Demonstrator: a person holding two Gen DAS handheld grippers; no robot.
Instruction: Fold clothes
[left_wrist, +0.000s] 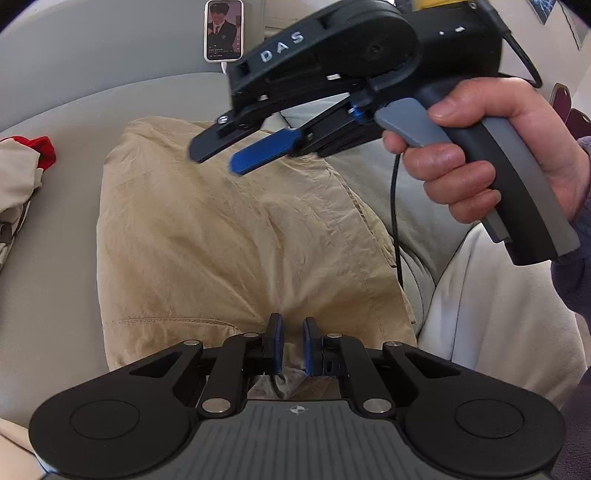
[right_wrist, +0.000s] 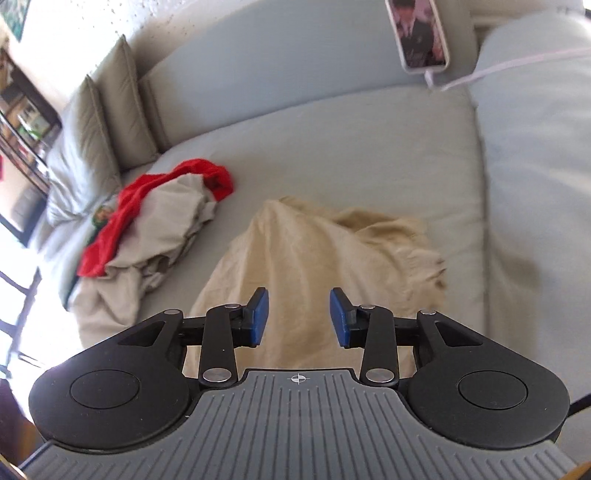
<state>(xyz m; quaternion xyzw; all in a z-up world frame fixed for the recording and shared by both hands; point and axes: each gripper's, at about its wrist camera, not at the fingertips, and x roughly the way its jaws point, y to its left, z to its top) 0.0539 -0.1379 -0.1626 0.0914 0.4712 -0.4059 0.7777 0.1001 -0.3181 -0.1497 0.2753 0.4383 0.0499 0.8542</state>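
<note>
A tan garment (left_wrist: 229, 236) lies crumpled on the grey sofa seat (left_wrist: 55, 277). At its near edge my left gripper (left_wrist: 291, 332) is shut on a pinch of the tan fabric, and creases run up from the blue pads (left_wrist: 275, 343). A person's hand (left_wrist: 480, 147) holds my right gripper (left_wrist: 216, 158) above the garment's far part. It is open and holds nothing. In the right wrist view the right gripper (right_wrist: 298, 295) hovers over the raised tan garment (right_wrist: 306, 251) with a wide gap between its fingers.
A heap of red and beige clothes (right_wrist: 155, 221) lies to the left on the seat (right_wrist: 351, 147). A phone (right_wrist: 424, 33) with a white cable leans on the sofa back. Cushions (right_wrist: 103, 129) stand at the far left. Pale cloth (left_wrist: 498, 314) lies at the right.
</note>
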